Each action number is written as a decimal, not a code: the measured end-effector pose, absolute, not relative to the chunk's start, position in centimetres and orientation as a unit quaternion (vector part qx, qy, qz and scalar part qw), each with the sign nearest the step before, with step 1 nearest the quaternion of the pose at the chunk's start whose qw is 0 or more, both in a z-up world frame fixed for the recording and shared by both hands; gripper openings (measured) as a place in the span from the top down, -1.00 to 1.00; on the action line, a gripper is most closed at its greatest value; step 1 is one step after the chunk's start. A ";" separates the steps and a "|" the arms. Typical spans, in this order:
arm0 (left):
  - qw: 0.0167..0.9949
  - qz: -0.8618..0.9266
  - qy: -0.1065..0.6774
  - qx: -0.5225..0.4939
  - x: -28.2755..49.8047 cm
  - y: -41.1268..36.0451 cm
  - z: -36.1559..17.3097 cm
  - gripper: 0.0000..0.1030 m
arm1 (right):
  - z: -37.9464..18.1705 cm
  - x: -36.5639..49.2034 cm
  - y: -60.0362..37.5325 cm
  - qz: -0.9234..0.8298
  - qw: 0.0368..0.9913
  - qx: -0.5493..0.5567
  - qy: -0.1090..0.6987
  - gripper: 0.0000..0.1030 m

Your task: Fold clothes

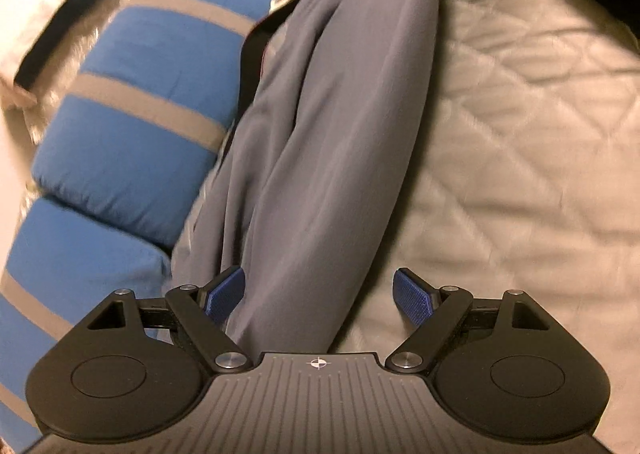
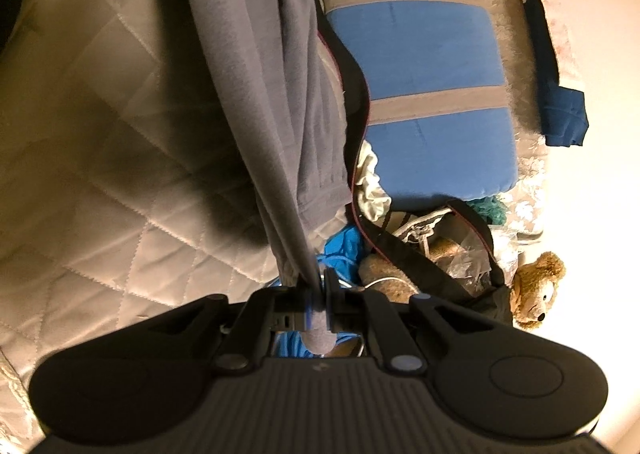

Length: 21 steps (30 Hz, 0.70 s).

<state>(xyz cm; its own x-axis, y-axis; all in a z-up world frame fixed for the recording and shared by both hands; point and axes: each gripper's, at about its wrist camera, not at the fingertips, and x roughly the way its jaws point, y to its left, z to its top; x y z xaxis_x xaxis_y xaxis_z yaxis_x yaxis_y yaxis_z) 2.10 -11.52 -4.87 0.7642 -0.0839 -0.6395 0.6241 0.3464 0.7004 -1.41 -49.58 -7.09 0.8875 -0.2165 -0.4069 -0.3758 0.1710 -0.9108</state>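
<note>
Bunched grey cloth fills the right claw point(image 2: 316, 294), whose pads are clamped on a gathered end of the long grey garment point(image 2: 276, 94); the pinched part hides the pads' faces. From there the garment stretches away over the quilted beige bedspread point(image 2: 100, 134). Seen from the left wrist, the left claw point(image 1: 320, 298) stands wide apart with the garment's other end running between its blue pads point(image 1: 224, 294); contact cannot be made out. Beside the garment lies a blue pillow with grey stripes point(image 1: 152, 94). Behind the right claw sit a brown teddy bear point(image 2: 536, 294) and a jumbled, hard-to-read heap of clothes point(image 2: 420, 238).
</note>
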 end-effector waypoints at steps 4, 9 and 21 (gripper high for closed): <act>0.780 -0.219 0.280 0.516 2.7 -8.1 -4.2 -0.57 | -7.6 -1.5 -49.7 0.057 0.730 -0.639 0.235 0.58; 0.778 -0.210 0.285 0.519 3.0 -5.3 -4.2 -0.54 | -8.2 -1.6 -49.8 0.060 0.727 -0.640 0.242 0.57; 0.820 -0.215 0.256 0.466 5.2 -2.6 -0.3 -0.08 | -9.0 -1.5 -49.7 0.065 0.716 -0.648 0.251 0.54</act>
